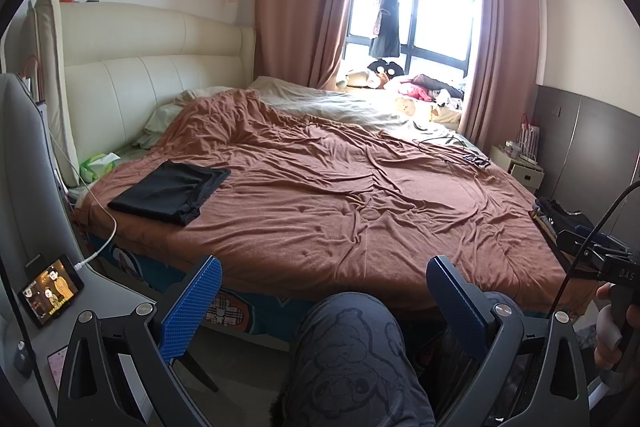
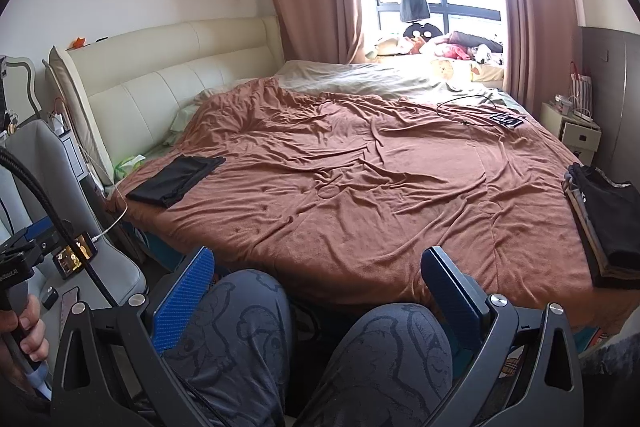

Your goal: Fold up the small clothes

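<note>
Nearest, both grippers hang over the person's knees (image 2: 240,339) at the bed's near edge, the left gripper (image 1: 324,291) and right gripper (image 2: 320,283) each with jaws spread wide and holding nothing. Further out, a pile of clothes (image 2: 608,223) waits at the right edge of the brown blanket (image 2: 360,187), dark pieces layered and rumpled. A grab there could well lift several layers together, or drag the pile off the edge. Farther left, a black folded garment (image 1: 168,193) lies flat and neat near the headboard (image 1: 160,75).
</note>
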Demonstrator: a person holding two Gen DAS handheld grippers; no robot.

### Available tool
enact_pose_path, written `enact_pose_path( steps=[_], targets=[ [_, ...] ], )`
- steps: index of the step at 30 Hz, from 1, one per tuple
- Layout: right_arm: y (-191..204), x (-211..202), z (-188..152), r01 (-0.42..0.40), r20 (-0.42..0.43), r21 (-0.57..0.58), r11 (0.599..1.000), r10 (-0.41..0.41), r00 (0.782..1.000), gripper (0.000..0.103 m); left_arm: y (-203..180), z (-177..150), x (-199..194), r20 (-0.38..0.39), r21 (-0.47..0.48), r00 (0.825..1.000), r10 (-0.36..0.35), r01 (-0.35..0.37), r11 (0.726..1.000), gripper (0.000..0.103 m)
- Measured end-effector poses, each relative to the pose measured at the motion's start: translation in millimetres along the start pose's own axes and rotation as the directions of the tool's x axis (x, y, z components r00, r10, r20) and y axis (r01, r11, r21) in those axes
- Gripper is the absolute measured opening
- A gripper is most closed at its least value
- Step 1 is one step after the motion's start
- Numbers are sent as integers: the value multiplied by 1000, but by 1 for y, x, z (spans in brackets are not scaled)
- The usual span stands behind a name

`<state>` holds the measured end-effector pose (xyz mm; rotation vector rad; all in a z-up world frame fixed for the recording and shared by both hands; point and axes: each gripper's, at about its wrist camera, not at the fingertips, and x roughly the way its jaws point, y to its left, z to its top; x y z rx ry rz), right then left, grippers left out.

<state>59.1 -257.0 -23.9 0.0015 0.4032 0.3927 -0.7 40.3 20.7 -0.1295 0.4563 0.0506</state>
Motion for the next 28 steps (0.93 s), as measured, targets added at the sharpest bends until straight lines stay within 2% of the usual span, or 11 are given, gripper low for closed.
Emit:
enact_pose_path(
  steps=[28],
  targets=[
    [4,1,0,10,-11,-5,1000,-10,1000,103,-10,-7,-3,-5,8,1000,-5,5,1000,103]
  ],
)
